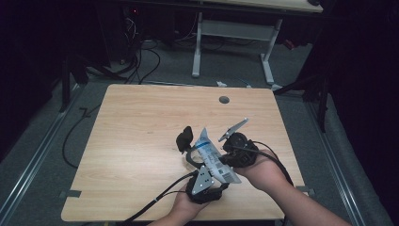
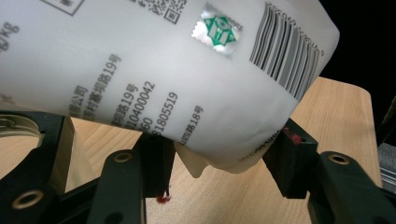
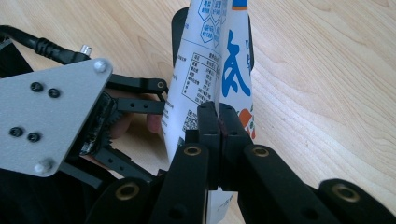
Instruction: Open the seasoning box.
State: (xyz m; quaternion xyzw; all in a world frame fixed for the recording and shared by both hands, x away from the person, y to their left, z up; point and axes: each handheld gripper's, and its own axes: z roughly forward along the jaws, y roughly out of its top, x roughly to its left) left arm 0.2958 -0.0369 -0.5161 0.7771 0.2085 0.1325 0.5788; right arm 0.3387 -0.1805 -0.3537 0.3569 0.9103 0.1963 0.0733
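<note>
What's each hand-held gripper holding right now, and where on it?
Both hold one white pouch: the right hand-held gripper pinches its thin edge, and the left hand-held gripper grips its bulging barcode end.

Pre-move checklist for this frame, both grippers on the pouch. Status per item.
1. Right gripper clamped on the white printed pouch: ok, jaws pinch its thin edge seam tight.
2. Left gripper grip: cannot tell, the pouch's bulging end sits between its jaws, contact on both sides unclear.
3. Pouch off the wooden table: ok, held above it between the two grippers.
4. Pouch intact, no leak: cannot tell; a small red speck sits by the left gripper's jaw.
5. Cables clear of the pouch: ok, they trail toward the person.
</note>
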